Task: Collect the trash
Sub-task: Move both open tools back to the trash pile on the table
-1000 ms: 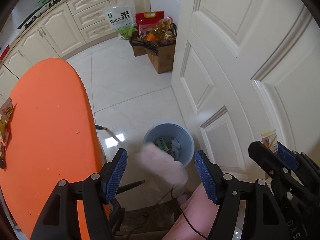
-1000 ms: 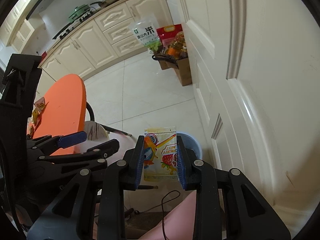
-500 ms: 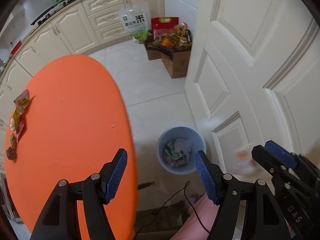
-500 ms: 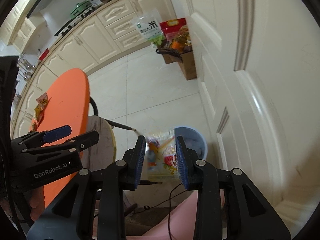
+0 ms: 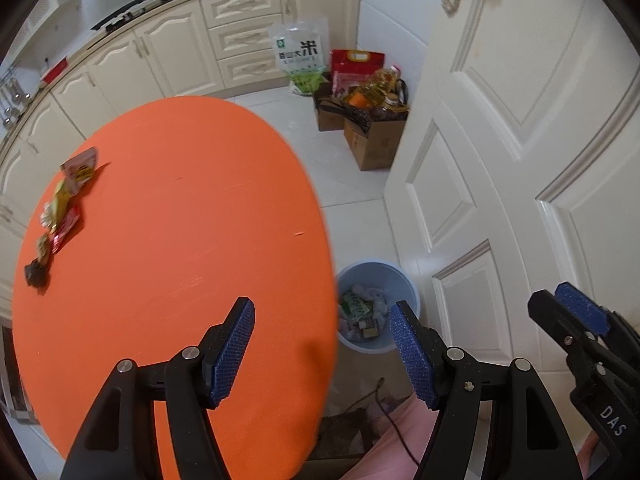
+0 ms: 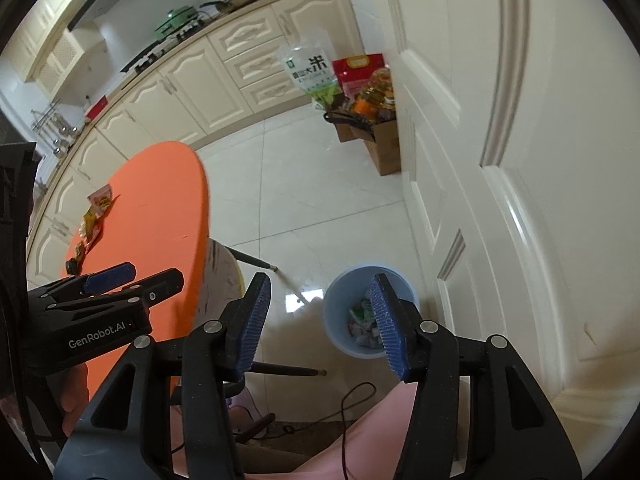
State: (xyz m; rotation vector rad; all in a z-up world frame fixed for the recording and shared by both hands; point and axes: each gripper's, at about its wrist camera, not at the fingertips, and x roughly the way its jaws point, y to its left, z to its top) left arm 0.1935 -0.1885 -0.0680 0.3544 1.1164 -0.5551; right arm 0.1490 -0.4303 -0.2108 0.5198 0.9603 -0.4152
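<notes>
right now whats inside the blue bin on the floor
The blue bin holds crumpled wrappers, one of them green and white. Whatever lies under that top layer is covered.

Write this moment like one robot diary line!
left gripper: open, empty | right gripper: opening, empty | blue bin: holds trash | wrappers: on orange table

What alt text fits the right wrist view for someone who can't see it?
The right gripper hangs empty, its jaws opening, above a blue bin with wrappers in it on the white tile floor. To the left, the left gripper reaches over an orange table where snack wrappers lie.
</notes>
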